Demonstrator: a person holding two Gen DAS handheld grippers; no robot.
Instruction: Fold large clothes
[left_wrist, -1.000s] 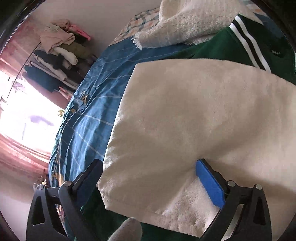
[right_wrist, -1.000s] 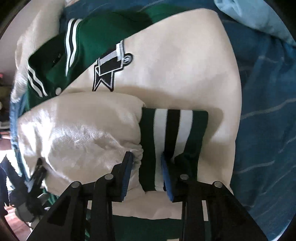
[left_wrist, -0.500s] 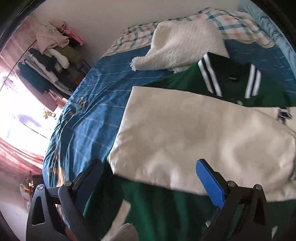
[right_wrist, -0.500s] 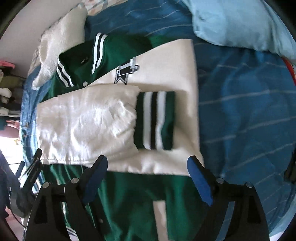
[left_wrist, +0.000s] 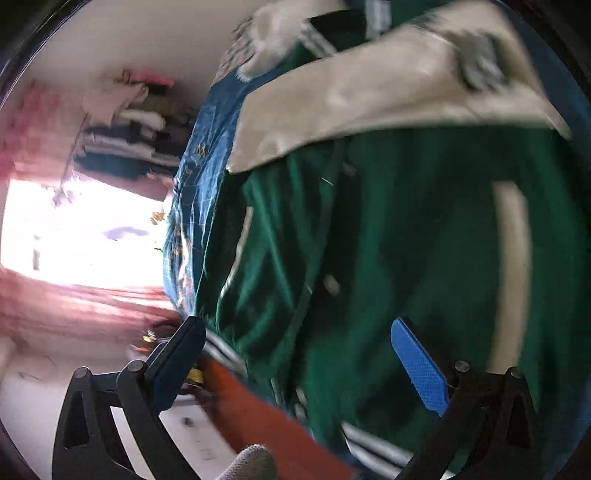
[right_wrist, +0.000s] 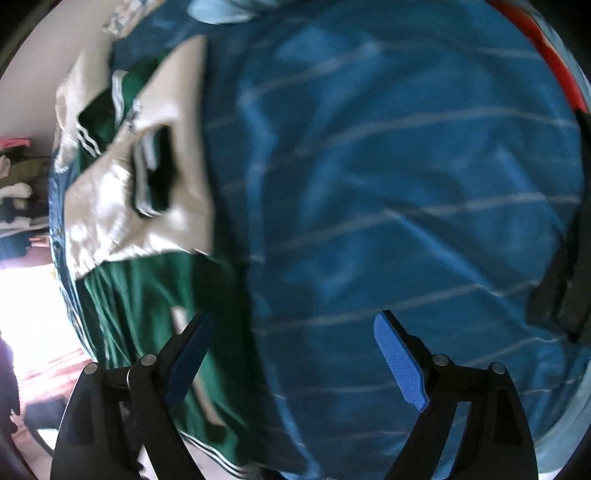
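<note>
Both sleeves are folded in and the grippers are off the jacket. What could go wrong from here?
1. The jacket's striped hem lies at the bed edge; a tug there might drag it off.
2. The cream sleeves lie loose on top, so lifting the hem fast could unfold them.
3. The right gripper hangs open over the blue bedsheet and could pinch sheet along with jacket.

left gripper: black plastic arms, lower corners of frame | round rivets at the joints | blue textured pads inside | grey knitted glove tip at bottom edge || right gripper: same black arms, triangular cut-outs, rivets | blue pads
</note>
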